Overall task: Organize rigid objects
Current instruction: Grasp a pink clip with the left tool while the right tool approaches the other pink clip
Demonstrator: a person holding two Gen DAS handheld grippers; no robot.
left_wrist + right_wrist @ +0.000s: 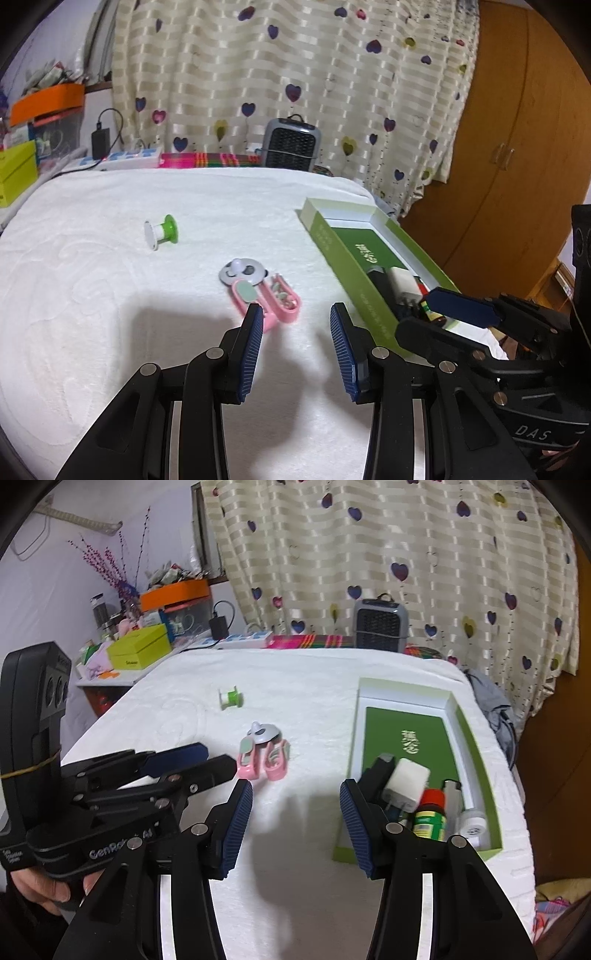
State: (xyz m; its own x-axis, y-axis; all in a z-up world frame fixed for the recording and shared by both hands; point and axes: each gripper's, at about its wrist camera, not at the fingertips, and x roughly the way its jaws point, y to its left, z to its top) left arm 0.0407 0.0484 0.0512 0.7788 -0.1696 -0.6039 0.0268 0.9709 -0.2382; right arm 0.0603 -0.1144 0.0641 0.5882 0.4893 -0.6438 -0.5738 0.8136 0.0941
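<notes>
Right wrist view — both tongs (pixel 295 823) agape, empty (pink case (pixel 263 762), green spool (pixel 232 698) ahead) — green box (pixel 480 746) alongside.

1. We see the left gripper (pixel 297 314) with jaws apart, nothing between them, above the white cloth (pixel 110 295);
2. a pink case (pixel 284 301) lies open just ahead; a green box (pixel 343 254) sits right.

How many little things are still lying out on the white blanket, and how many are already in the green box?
On the blanket:
Green and white spool: 1
Grey round knob piece: 1
Pink open case: 1
In the green box:
Black item: 1
White charger plug: 1
Red-capped bottle: 1
White round item: 1
Slim silver item: 1
Total: 8
</notes>
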